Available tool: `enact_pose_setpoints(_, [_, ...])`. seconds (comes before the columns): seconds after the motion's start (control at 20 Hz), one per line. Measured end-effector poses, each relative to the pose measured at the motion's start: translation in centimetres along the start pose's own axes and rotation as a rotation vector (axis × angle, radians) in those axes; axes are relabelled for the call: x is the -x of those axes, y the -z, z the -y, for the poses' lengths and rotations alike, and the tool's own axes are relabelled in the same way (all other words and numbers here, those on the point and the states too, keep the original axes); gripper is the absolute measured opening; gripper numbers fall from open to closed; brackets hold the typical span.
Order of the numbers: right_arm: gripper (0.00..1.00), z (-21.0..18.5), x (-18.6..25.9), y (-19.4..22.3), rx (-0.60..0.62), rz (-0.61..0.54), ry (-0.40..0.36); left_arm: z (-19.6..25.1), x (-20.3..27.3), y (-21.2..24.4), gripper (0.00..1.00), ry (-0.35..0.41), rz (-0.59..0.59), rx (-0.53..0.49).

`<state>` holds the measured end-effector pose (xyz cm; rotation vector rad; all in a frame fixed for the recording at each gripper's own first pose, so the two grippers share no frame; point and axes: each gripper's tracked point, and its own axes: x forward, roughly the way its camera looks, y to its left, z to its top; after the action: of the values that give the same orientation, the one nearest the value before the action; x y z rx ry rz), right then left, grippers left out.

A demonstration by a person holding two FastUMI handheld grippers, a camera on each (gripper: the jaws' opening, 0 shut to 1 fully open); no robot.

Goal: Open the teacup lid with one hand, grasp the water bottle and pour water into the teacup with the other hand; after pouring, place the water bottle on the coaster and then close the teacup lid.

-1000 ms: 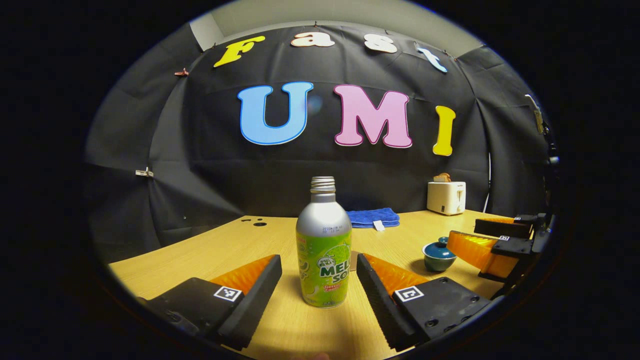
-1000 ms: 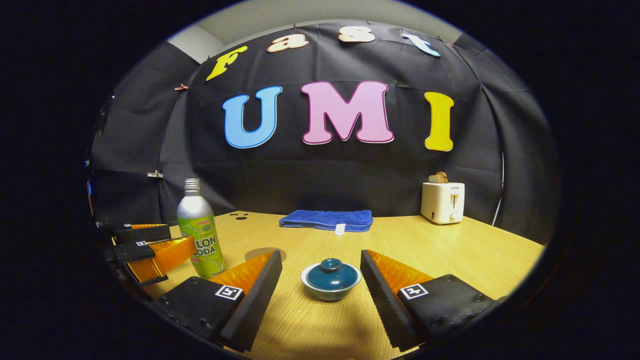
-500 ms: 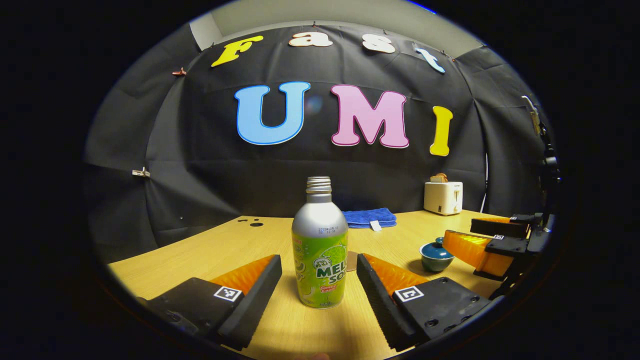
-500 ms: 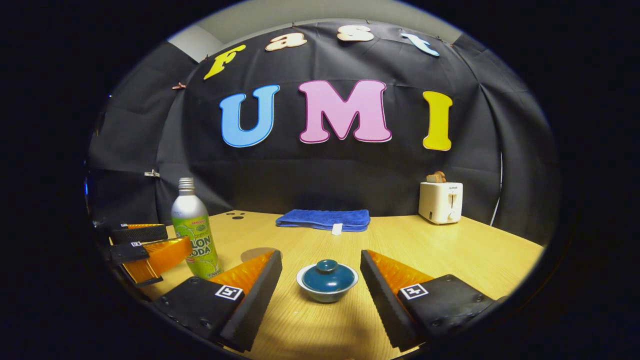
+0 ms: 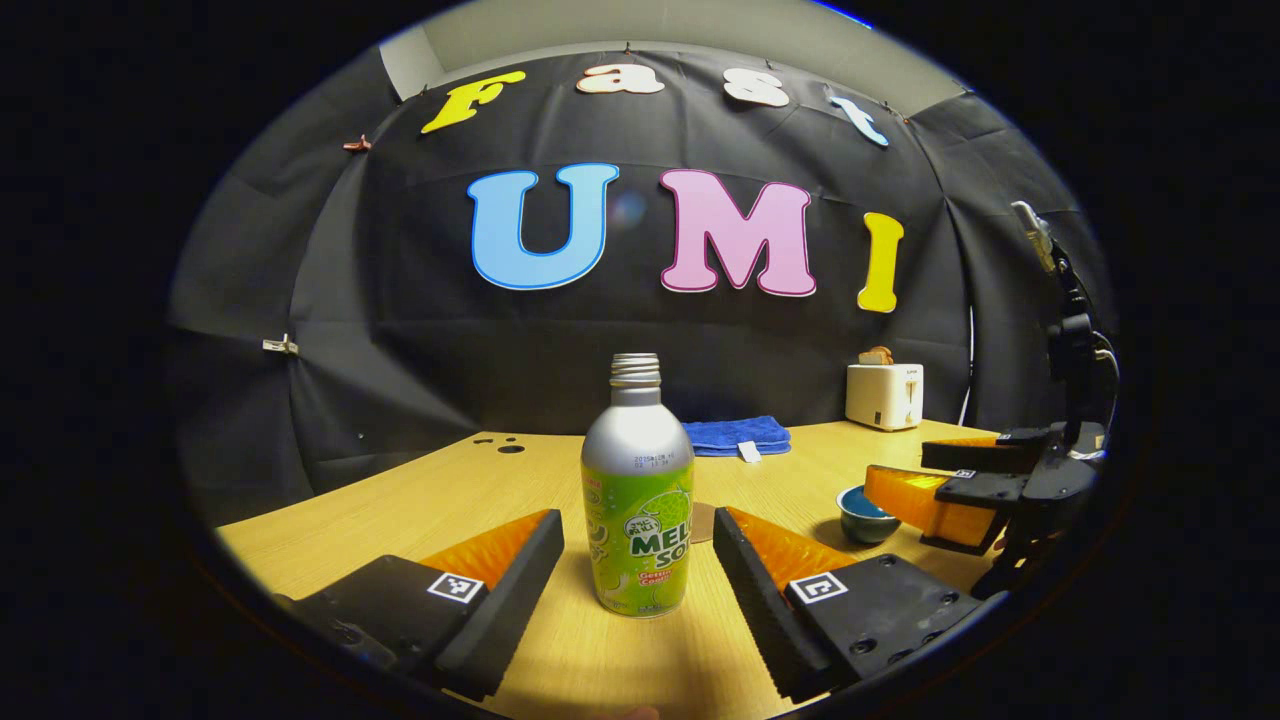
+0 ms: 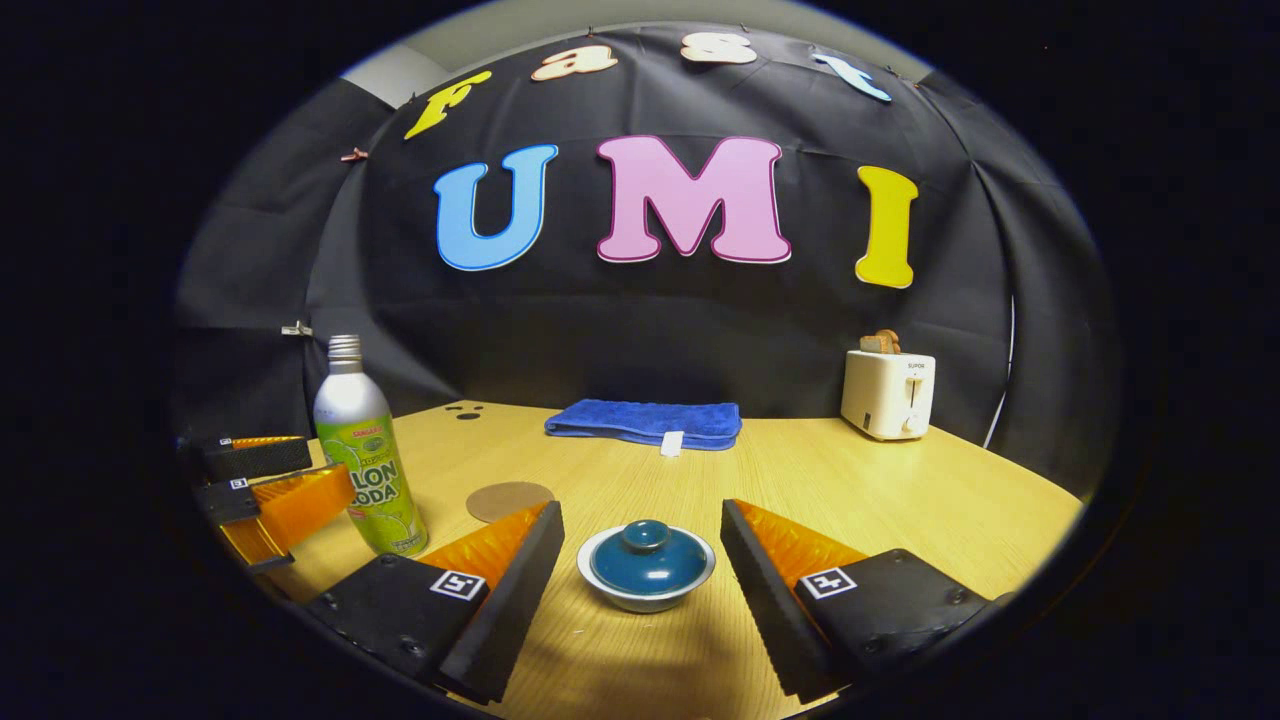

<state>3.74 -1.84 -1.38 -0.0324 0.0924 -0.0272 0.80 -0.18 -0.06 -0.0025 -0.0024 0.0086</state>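
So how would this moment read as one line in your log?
left gripper open, flanking bottle | right gripper open, flanking lidded teacup | coaster bare

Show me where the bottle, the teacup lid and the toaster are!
bottle (image 5: 637, 520): left gripper view, on the green label of its body.
lid (image 6: 648, 560): right gripper view, on its dome just below the knob.
toaster (image 6: 886, 394): right gripper view, on its white front face.

Matt metal water bottle, wood-grain table
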Motion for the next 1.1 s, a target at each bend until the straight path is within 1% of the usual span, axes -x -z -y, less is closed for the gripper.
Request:
enact_pose_setpoints(0.1, [0.97, 0.3, -0.7, 0.2, 0.014, -0.018, 0.007, 0.3, 0.0, 0.0, 0.95, 0.011, 0.001, 0.0])
enact_pose_setpoints(0.15, [0.89, 0.3, -1.1, 0.3, 0.021, -0.025, 0.005, 0.2, 0.0, 0.0, 0.95, 0.012, 0.001, 0.0])
enact_pose_setpoints(0.25, [0.81, 0.1, -1.7, 0.5, 0.041, -0.04, -0.003, 0.2, 0.1, -0.1, 0.95, 0.012, 0.001, 0.0])
enact_pose_setpoints(0.35, [0.81, -0.1, -2.4, 0.6, 0.065, -0.054, -0.012, 0.3, 0.0, 0.0, 0.95, 0.011, 0.0, 0.0])
enact_pose_setpoints(0.5, [0.72, -0.6, -3.2, 1.4, 0.083, -0.096, -0.039, 0.3, 0.0, -0.1, 0.95, 0.011, 0.001, 0.0])
enact_pose_setpoints(0.55, [0.64, -0.7, -3.4, 1.5, 0.085, -0.109, -0.044, 0.3, 0.0, -0.1, 0.95, 0.012, 0.0, 0.0])
enact_pose_setpoints(0.6, [0.59, -0.6, -3.6, 1.7, 0.087, -0.125, -0.048, 0.3, 0.0, 0.0, 0.95, 0.011, 0.001, 0.0])
enact_pose_setpoints(0.65, [0.52, -0.7, -3.6, 1.9, 0.086, -0.134, -0.049, 0.3, 0.0, -0.1, 0.95, 0.011, 0.0, 0.0])
enact_pose_setpoints(0.8, [0.52, -0.5, -3.5, 1.8, 0.08, -0.144, -0.057, 0.3, 0.0, 0.0, 0.95, 0.012, 0.001, 0.0])
enact_pose_setpoints(0.85, [0.43, -0.6, -3.7, 1.9, 0.072, -0.146, -0.06, 0.2, 0.0, -0.1, 0.95, 0.012, 0.0, 0.0])
enact_pose_setpoints(0.9, [0.37, -0.7, -3.6, 1.9, 0.067, -0.15, -0.063, 0.3, 0.0, 0.0, 0.95, 0.012, 0.001, 0.0])
enact_pose_setpoints(0.95, [0.42, -0.6, -3.7, 2.0, 0.067, -0.15, -0.063, 0.4, 0.0, 0.0, 0.95, 0.012, 0.001, 0.0])
enact_pose_setpoints(1.0, [0.42, -0.6, -3.7, 1.8, 0.076, -0.144, -0.058, 0.3, 0.0, 0.0, 0.95, 0.012, 0.001, 0.0])
enact_pose_setpoints(1.05, [0.38, -0.4, -3.6, 1.9, 0.083, -0.141, -0.054, 0.3, 0.0, -0.1, 0.95, 0.012, 0.001, 0.0])
enact_pose_setpoints(1.1, [0.28, -0.4, -3.6, 1.9, 0.09, -0.141, -0.051, 0.3, 0.0, 0.0, 0.95, 0.012, 0.001, 0.001])
